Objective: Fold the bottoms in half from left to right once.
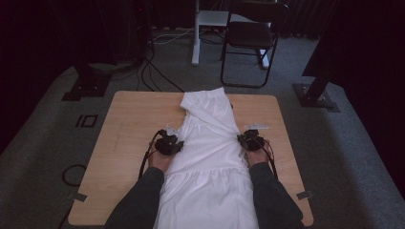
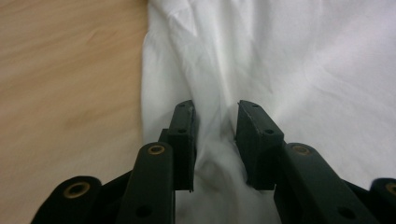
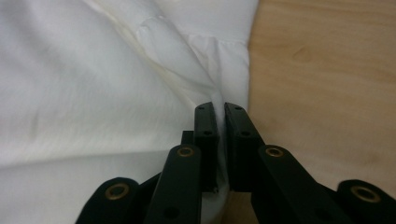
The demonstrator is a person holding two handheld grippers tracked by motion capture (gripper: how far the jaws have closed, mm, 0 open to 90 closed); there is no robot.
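One hand-held gripper pinches cloth; the other's jaws gape.

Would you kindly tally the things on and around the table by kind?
White garment: 1
Grippers: 2, left gripper and right gripper
Wooden table: 1
Folding chair: 1
Total: 5

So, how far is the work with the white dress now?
Done: the white dress lies flat along the table, with its top part folded over at an angle. In hand: the right gripper pinches the cloth at its right edge, while the left gripper stands a little apart over a ridge of cloth near the left edge. Left: probably gripping there, then folding.
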